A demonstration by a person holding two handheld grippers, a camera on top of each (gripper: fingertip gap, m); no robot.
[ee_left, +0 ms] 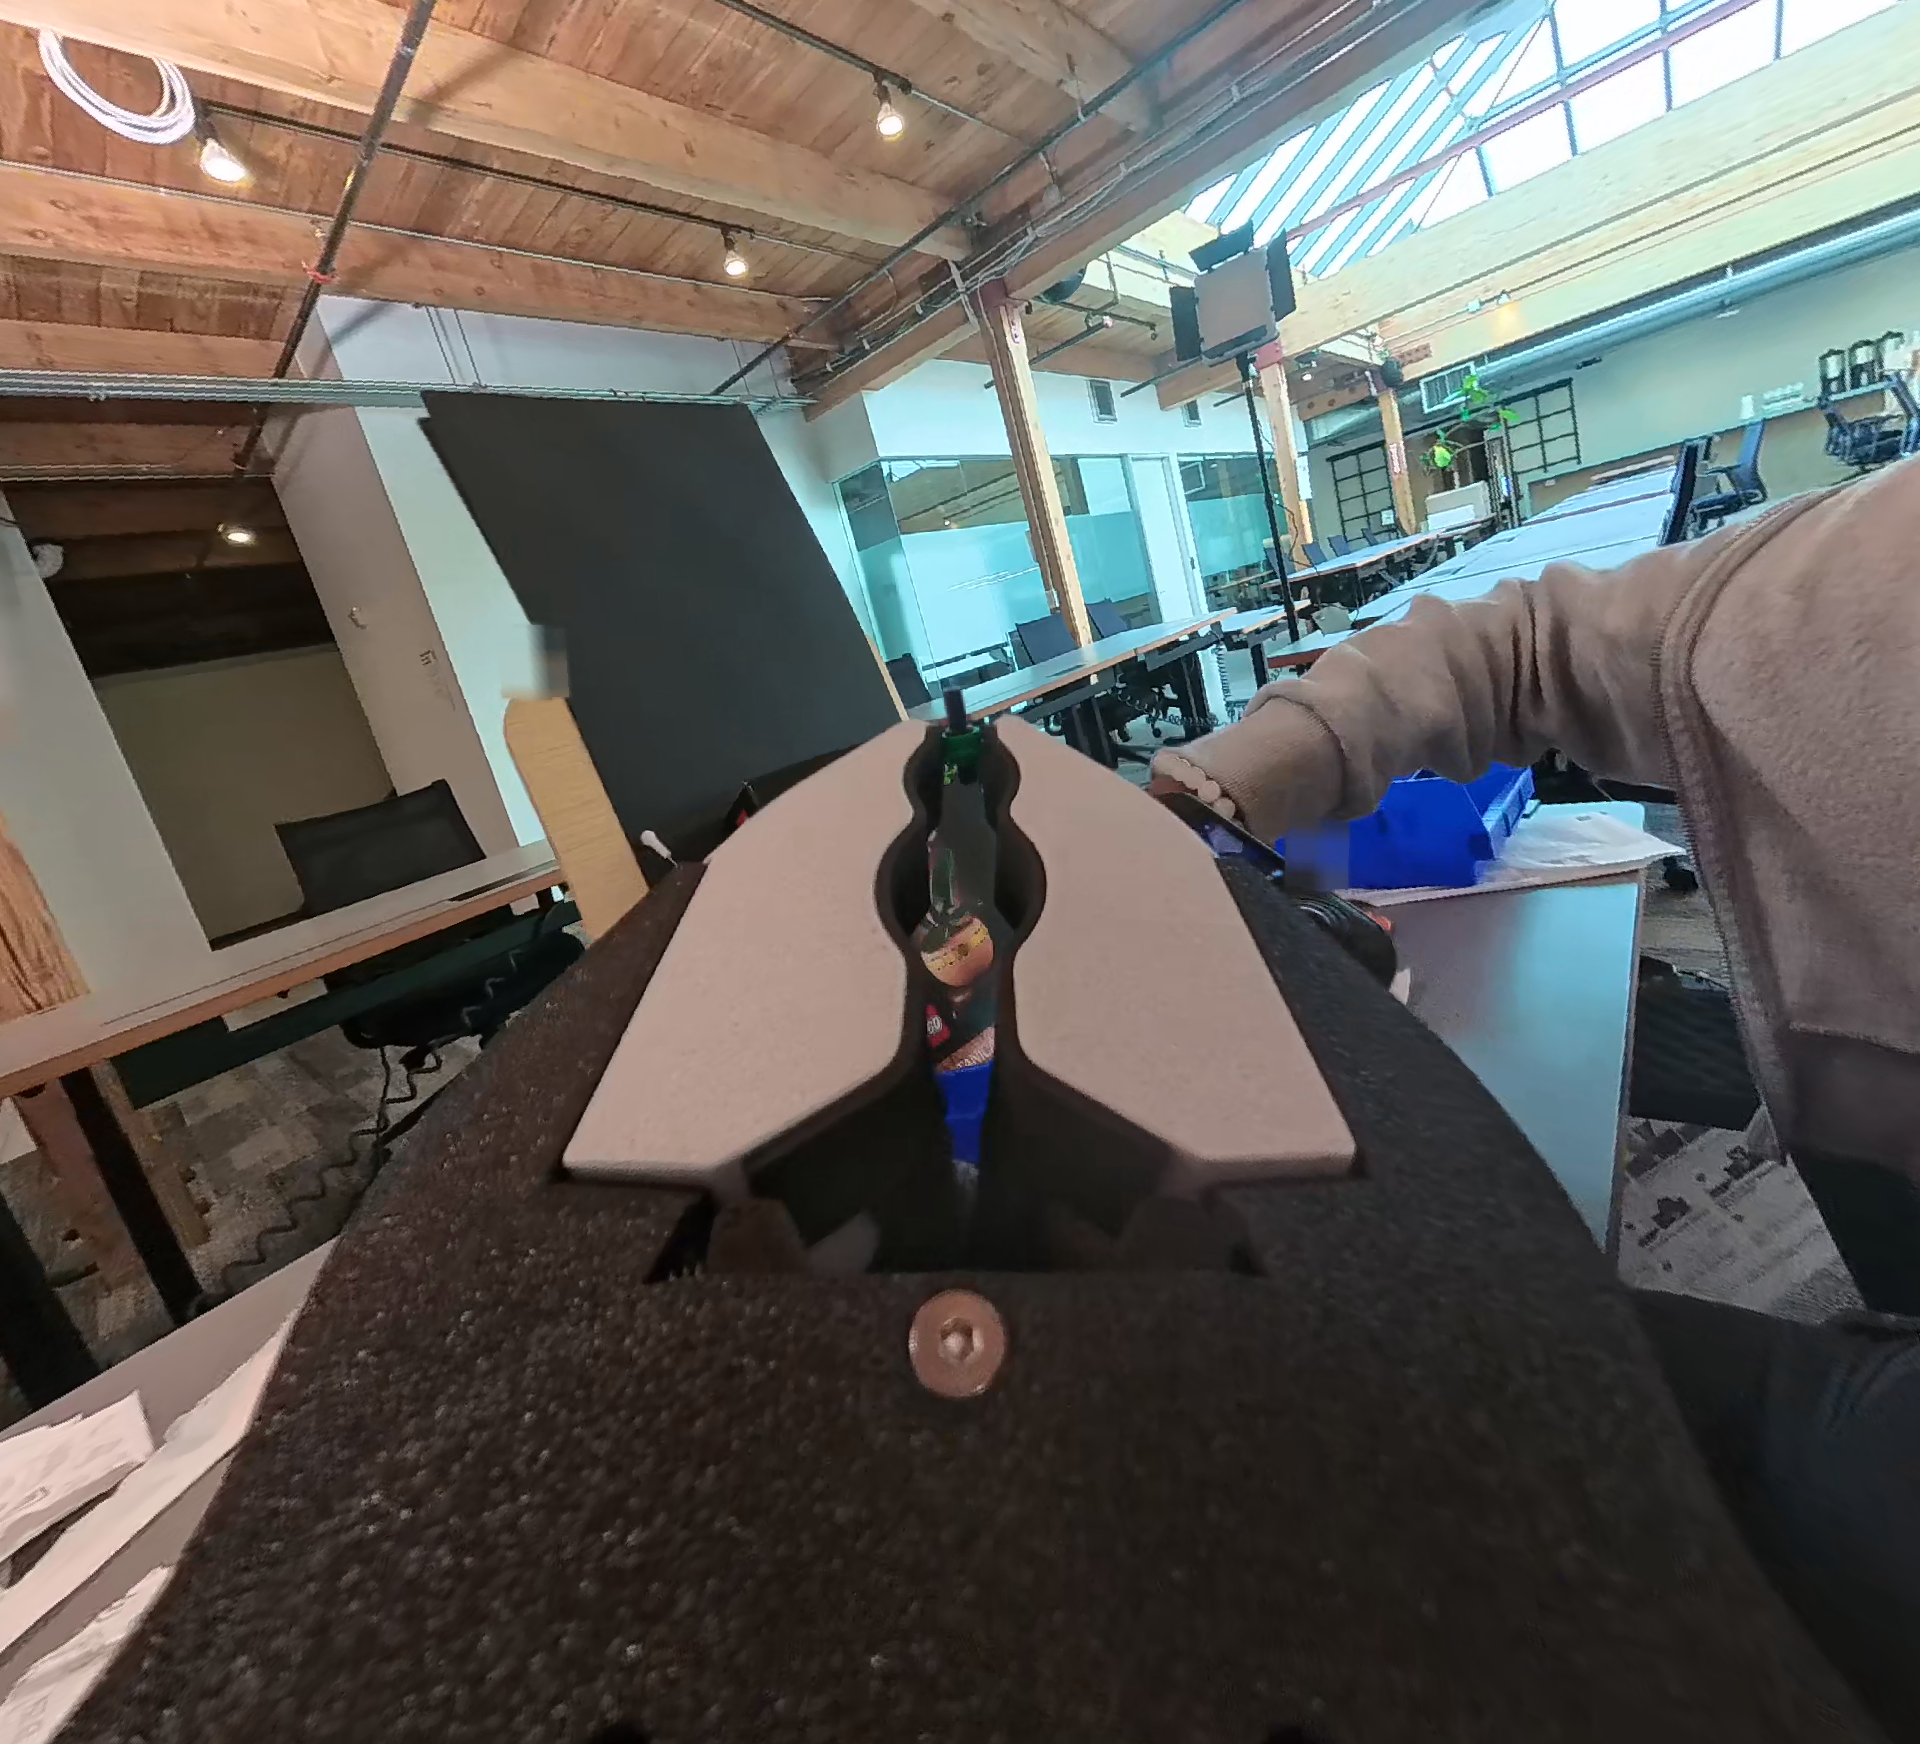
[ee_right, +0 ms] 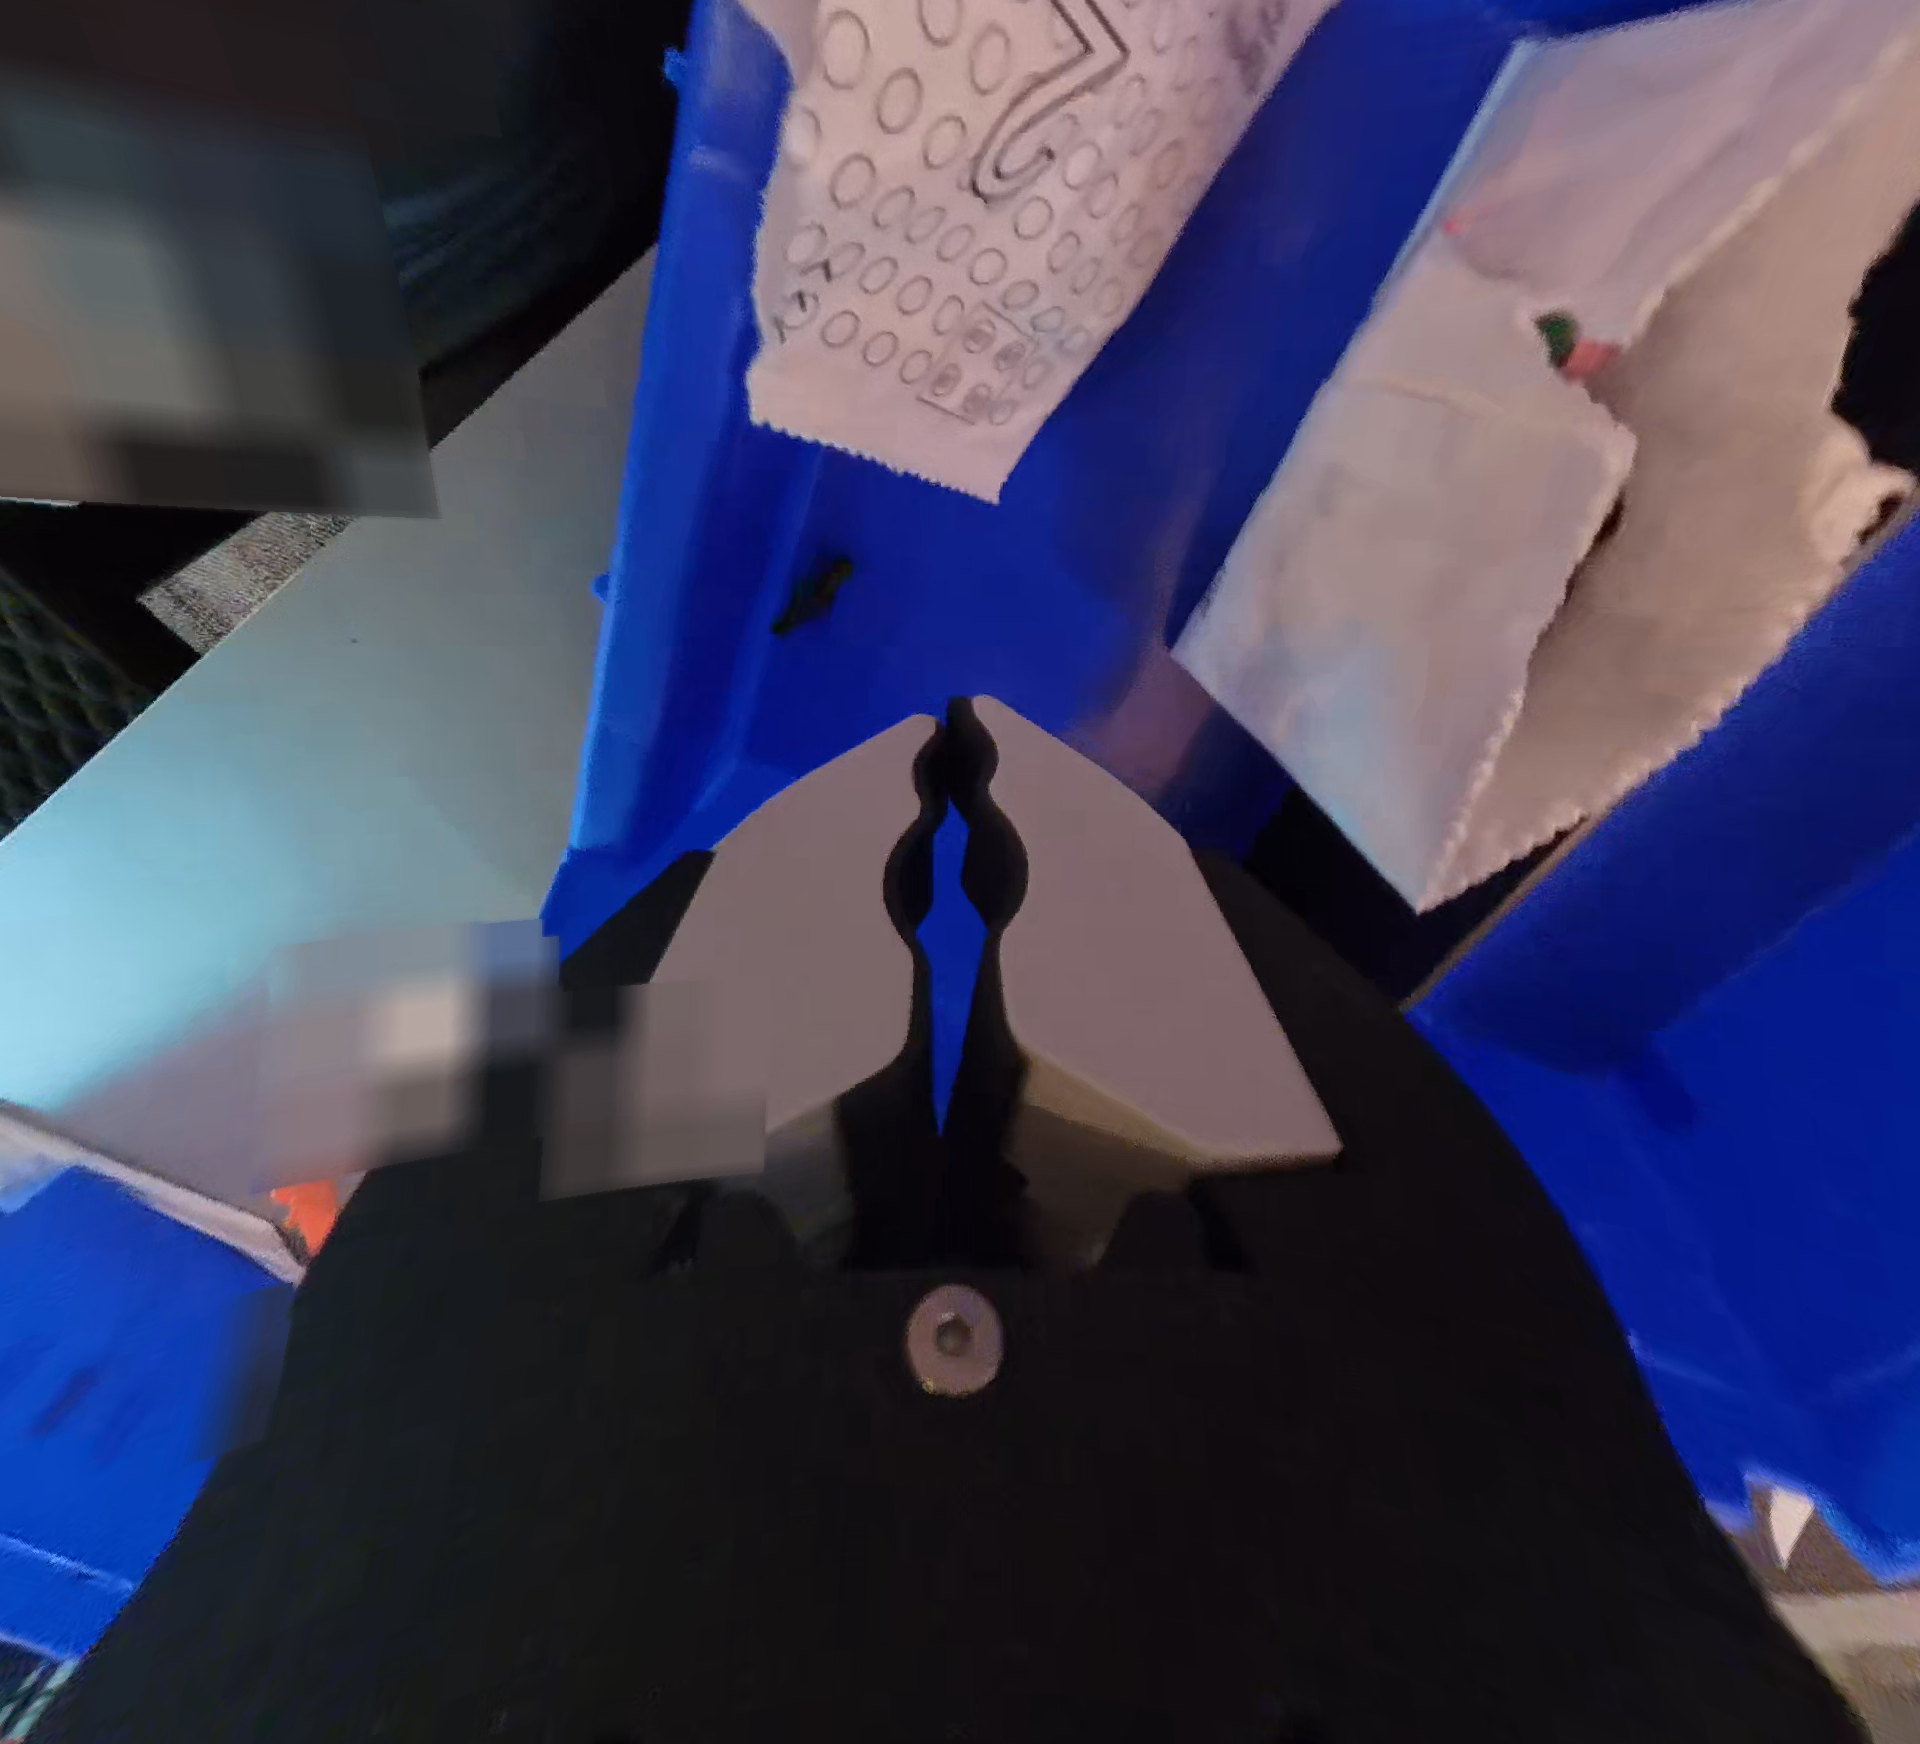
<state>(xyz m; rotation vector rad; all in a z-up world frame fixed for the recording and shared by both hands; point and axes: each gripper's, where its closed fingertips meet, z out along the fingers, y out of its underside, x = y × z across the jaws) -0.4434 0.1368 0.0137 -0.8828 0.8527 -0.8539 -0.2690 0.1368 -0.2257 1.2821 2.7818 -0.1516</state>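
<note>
In the left wrist view, the left gripper (ee_left: 961, 738) is seen at frame centre, lifted high so that a wooden ceiling and an open office fill the background. Its two grey, wavy-edged fingers (ee_left: 790, 967) are pressed onto a thin printed packet with dark, gold and blue artwork (ee_left: 961, 956), which is pinched edge-on in the slot between them; a small green-and-black stub (ee_left: 954, 726) is seen poking out just past the tips, and whether it belongs to the packet cannot be told. At the right edge a beige knitted sleeve (ee_left: 1558, 686) is stretched toward a blue plastic bin (ee_left: 1423, 827) standing on a grey table (ee_left: 1507, 998).

In the right wrist view, the right gripper (ee_right: 958, 718) is held low in the centre, just inside or just above a blue plastic bin wall (ee_right: 894, 572). Its fingers are nearly closed with only a narrow gap showing blue through it, and nothing is seen held. A white paper bag printed with rows of circles (ee_right: 997, 136) is seen at upper centre, and a plain white crumpled paper bag (ee_right: 1455, 551) at right; a small black piece (ee_right: 810, 593) lies on the bin's blue surface ahead of the tips.

As a judgement: the packet is gripped by a thin edge only, so it could be lost through slipping or tilting. The right gripper's view is blurred, which suggests motion, and the bin wall or paper bags could be struck or dragged.
</note>
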